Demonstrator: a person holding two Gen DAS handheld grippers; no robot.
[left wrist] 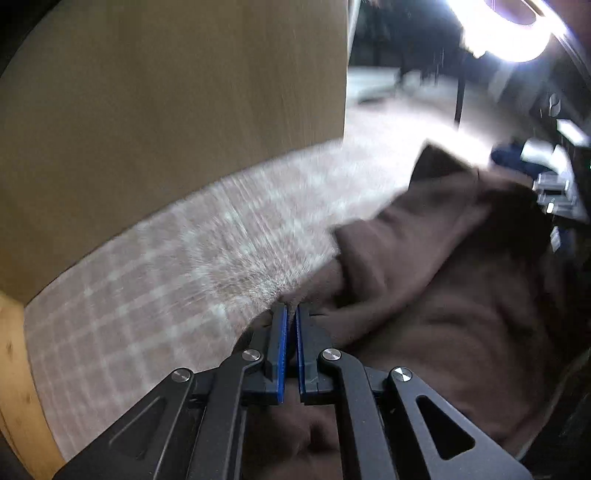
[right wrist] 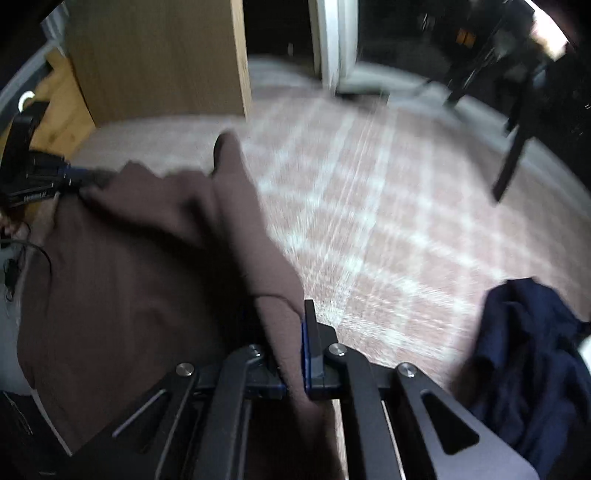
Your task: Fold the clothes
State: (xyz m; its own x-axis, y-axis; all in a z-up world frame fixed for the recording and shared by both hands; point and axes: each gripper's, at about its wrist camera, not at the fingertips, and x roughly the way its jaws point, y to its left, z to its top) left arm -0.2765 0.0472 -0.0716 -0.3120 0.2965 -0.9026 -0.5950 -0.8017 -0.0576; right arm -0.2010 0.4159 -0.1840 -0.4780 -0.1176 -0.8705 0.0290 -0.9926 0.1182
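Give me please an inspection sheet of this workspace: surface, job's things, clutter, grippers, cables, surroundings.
Surface: pink checked cloth, blurred by motion.
Job's things: brown garment, held up at two edges; dark blue garment bunched on the cloth.
Clutter: nothing seen.
Grippers: left gripper shut on the brown garment's edge; right gripper shut on another edge, fabric between its fingers.
Cables: thin black cable at the left edge of the right wrist view.
Surroundings: wooden panel; dark table legs; bright lamp.

The garment (right wrist: 147, 266) hangs between both hand-held grippers over the checked surface (right wrist: 388, 229); another garment (right wrist: 528, 354) lies, apparently, right of it, a cabinet (right wrist: 155, 55) behind
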